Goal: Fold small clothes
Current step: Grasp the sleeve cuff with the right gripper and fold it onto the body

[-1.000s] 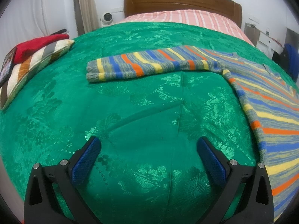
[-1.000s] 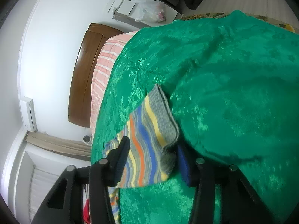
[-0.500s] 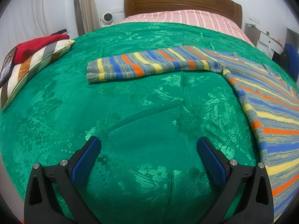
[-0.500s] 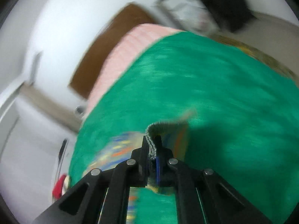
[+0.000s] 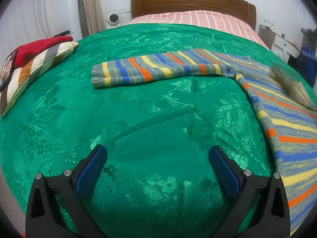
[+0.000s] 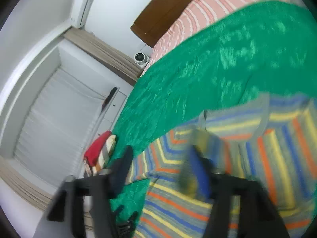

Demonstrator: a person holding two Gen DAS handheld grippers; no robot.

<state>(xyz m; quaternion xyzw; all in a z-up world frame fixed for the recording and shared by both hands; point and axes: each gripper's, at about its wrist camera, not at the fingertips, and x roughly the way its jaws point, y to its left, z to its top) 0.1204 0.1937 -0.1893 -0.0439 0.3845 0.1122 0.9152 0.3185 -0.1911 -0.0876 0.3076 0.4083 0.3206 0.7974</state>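
A small striped knit sweater in blue, orange, yellow and grey lies on the green bedspread. Its left sleeve stretches flat toward the left. My left gripper is open and empty, low over bare bedspread short of the sleeve. In the right wrist view my right gripper is open over the sweater body, the view blurred by motion. The right sleeve lies folded across the chest. A blur at the right of the left wrist view hovers over the sweater.
A striped cushion with a red cloth on it lies at the bed's left edge. The wooden headboard and pink striped sheet are at the far end. A bedside cabinet stands at the right.
My right gripper closed on the right sleeve cuff, carried it over the sweater body, then opened and let it go. The left gripper has not moved.
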